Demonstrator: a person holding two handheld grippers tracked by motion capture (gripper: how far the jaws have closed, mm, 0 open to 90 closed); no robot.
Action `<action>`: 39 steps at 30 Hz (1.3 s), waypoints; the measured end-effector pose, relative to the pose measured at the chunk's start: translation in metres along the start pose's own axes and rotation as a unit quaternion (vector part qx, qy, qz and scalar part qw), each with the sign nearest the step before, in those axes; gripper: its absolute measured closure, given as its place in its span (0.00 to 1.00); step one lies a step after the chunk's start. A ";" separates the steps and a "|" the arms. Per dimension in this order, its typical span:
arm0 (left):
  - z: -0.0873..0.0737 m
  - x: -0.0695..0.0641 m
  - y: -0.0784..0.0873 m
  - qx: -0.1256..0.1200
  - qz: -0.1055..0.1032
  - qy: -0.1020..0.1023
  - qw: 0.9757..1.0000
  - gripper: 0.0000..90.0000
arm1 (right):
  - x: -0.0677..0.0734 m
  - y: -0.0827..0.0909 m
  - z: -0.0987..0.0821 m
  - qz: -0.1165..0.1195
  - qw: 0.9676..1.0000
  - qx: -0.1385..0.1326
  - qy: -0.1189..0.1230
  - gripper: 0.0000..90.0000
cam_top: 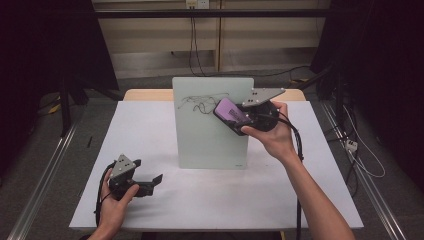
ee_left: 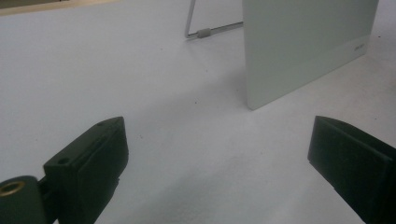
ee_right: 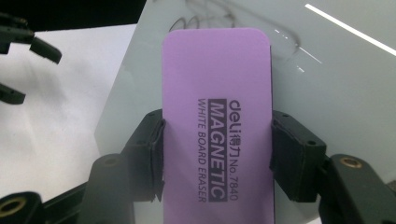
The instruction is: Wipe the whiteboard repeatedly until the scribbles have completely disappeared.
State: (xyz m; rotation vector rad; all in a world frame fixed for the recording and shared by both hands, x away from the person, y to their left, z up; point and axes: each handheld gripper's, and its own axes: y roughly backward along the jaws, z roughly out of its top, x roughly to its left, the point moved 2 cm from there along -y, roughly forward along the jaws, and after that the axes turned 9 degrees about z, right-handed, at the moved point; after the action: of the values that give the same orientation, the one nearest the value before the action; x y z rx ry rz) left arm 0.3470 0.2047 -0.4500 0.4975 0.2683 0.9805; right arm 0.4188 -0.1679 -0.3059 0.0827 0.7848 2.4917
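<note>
The worktop (cam_top: 165,200) wears a white covering, with a strip of bare wood (cam_top: 147,94) showing at its far edge. Black cables (cam_top: 193,45) hang down the pale wall behind. Grey floor (cam_top: 35,165) lies around.

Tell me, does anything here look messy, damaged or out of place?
Only the black scribbles near the top of the upright whiteboard look messy. The right gripper holds the purple eraser just beside them. Nothing looks damaged or spilled.

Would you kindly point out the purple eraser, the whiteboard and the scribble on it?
eraser (ee_right: 217,116): right gripper view, printed purple face.
whiteboard (cam_top: 205,137): high view, bare lower face.
scribble (cam_top: 200,102): high view, dark tangled lines near the board's top.
</note>
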 end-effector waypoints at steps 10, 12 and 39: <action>0.000 0.001 0.001 0.000 -0.001 0.000 1.000 0.06 | -0.010 0.011 0.019 -0.020 1.000 -0.015 -0.005 0.47; 0.000 0.001 0.001 0.000 -0.001 0.000 1.000 0.06 | -0.012 0.012 0.023 -0.023 1.000 -0.018 -0.004 0.47; 0.000 0.001 0.000 0.004 0.000 -0.003 1.000 0.06 | 0.012 -0.020 0.003 0.007 1.000 0.019 0.015 0.47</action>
State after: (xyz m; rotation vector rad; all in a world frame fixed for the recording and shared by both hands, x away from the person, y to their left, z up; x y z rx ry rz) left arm 0.3471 0.2057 -0.4502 0.5083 0.2664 0.9778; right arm 0.4186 -0.1469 -0.3152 0.0640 0.8467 2.4961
